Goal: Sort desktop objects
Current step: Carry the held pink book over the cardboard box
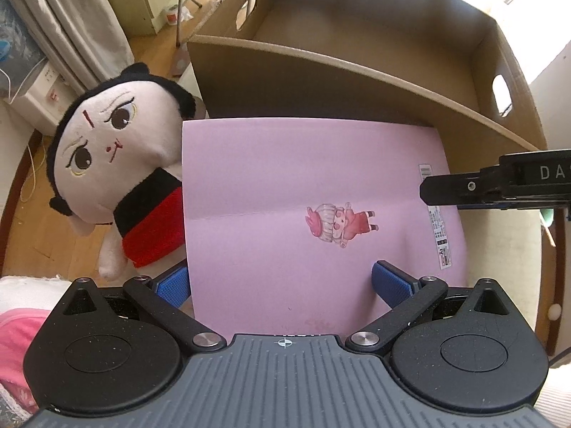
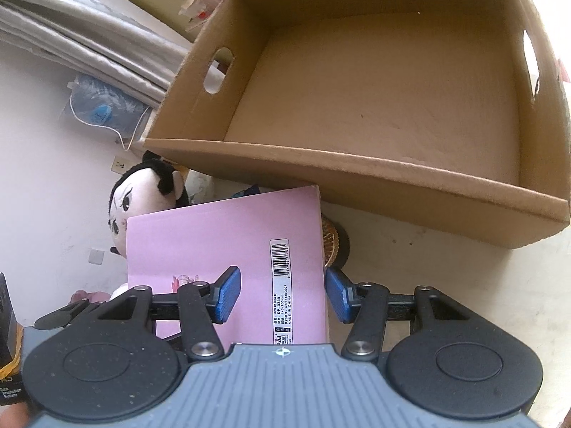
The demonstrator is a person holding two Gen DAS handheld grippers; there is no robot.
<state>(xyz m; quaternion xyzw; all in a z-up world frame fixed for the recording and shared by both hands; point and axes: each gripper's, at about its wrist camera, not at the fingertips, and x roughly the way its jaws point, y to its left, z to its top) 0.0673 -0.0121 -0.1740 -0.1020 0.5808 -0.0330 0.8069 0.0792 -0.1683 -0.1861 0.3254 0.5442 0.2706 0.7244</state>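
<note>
A pink notebook [image 1: 303, 192] with a small cartoon figure and a barcode label is held up in front of an open cardboard box [image 1: 357, 67]. My left gripper [image 1: 282, 281] has one blue pad under the notebook's left edge and one on top of it, jaws wide; grip unclear. My right gripper [image 2: 282, 294] straddles the notebook's barcode edge [image 2: 228, 249], one pad over the cover, one past the right edge. The right gripper's finger shows in the left wrist view [image 1: 464, 189]. The box [image 2: 374, 107] is empty inside.
A plush doll [image 1: 117, 164] with black hair and a red top leans left of the notebook; it also shows in the right wrist view [image 2: 142, 192]. A round woven object [image 2: 332, 242] lies under the notebook's right edge. Curtains and a wall socket are at left.
</note>
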